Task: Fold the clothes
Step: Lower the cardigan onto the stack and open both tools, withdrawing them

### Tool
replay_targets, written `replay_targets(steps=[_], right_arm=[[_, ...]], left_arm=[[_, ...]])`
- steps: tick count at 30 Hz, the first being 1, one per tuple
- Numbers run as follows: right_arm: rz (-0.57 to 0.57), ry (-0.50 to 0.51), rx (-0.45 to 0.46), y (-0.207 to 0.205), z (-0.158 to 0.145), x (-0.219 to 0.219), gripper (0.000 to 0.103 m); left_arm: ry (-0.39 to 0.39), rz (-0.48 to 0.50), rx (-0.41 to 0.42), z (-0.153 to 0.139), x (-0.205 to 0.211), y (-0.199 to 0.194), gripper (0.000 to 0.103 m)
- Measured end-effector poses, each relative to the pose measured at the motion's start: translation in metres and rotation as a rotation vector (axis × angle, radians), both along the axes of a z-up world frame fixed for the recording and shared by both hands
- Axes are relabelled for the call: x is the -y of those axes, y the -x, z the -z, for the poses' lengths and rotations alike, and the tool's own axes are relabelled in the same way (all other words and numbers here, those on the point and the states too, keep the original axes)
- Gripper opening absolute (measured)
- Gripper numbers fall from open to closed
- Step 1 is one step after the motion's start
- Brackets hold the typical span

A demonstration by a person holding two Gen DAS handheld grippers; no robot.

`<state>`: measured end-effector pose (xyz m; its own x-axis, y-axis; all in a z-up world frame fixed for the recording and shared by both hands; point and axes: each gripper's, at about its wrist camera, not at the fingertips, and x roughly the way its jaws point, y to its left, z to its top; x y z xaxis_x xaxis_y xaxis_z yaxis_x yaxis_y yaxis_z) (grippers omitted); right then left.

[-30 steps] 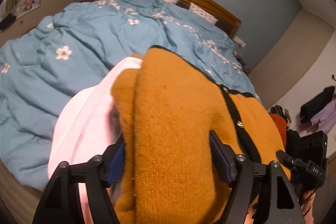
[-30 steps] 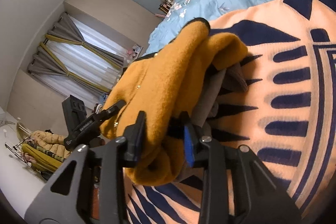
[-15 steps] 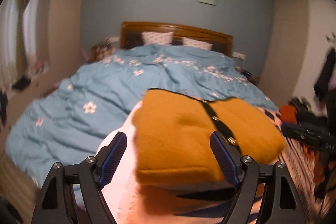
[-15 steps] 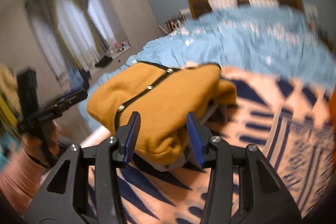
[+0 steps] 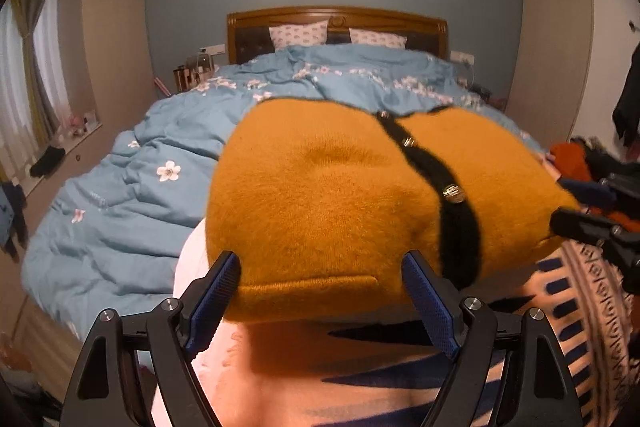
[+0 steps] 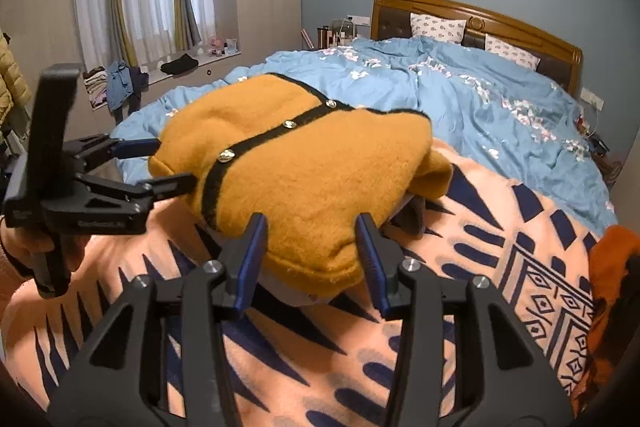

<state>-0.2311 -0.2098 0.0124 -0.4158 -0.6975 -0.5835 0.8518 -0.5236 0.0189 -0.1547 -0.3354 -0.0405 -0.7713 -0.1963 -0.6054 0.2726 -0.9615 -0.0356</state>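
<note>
A folded mustard cardigan [image 5: 340, 195] [image 6: 304, 163] with a black button band lies on a peach and navy patterned blanket [image 5: 572, 307] [image 6: 500, 267] at the foot of the bed. My left gripper [image 5: 320, 267] [image 6: 160, 165] is open, its blue pads [image 5: 216, 291] standing at either side of the cardigan's near hem. My right gripper [image 6: 312, 227] [image 5: 582, 203] is opening; a corner of the cardigan sits between its pads [image 6: 250, 259], which do not squeeze it. A hand [image 6: 24, 247] holds the left gripper.
A blue flowered duvet [image 5: 140, 195] [image 6: 460, 99] covers the bed up to the wooden headboard [image 5: 336, 19]. A pink cloth [image 5: 192, 267] pokes out under the cardigan's left side, a grey one [image 6: 412, 215] under its right. An orange garment [image 6: 612, 267] lies at the blanket's right edge.
The cardigan, held up bunched in both tilted grippers a second ago, now lies flat on the blanket. Both grippers have rolled level and drawn back to its edges. The right jaws have widened.
</note>
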Motion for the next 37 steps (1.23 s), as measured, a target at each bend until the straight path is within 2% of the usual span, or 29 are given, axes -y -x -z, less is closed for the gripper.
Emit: replay_targets(steps=[3, 4, 6, 8, 13, 16, 18, 27, 37], right_arm=[[-0.012, 0.024, 0.001, -0.013, -0.005, -0.007, 0.066], [-0.018, 0.030, -0.007, -0.018, -0.007, -0.009, 0.066], [-0.027, 0.037, -0.024, -0.028, -0.008, -0.013, 0.066], [-0.035, 0.043, -0.029, -0.038, -0.009, -0.016, 0.068], [-0.036, 0.062, -0.011, -0.060, -0.008, -0.028, 0.071], [-0.035, 0.064, -0.016, -0.073, -0.008, -0.034, 0.073], [-0.038, 0.060, -0.026, -0.081, -0.008, -0.036, 0.080], [-0.016, 0.068, -0.058, -0.105, -0.012, -0.052, 0.080], [0.013, 0.072, -0.024, -0.114, -0.007, -0.063, 0.080]], left_arm=[[-0.005, -0.014, -0.037, -0.011, -0.010, -0.017, 0.088], [0.003, -0.018, -0.045, -0.014, -0.017, -0.024, 0.090], [0.019, -0.023, -0.064, -0.021, -0.029, -0.038, 0.099], [0.030, -0.029, -0.092, -0.028, -0.039, -0.052, 0.103], [-0.001, -0.042, -0.101, -0.034, -0.051, -0.073, 0.103], [0.027, -0.073, -0.097, -0.031, -0.060, -0.083, 0.103], [0.046, -0.088, -0.085, -0.028, -0.066, -0.087, 0.103], [0.106, -0.139, -0.053, -0.026, -0.091, -0.109, 0.103], [0.179, -0.181, -0.053, -0.033, -0.120, -0.125, 0.102]])
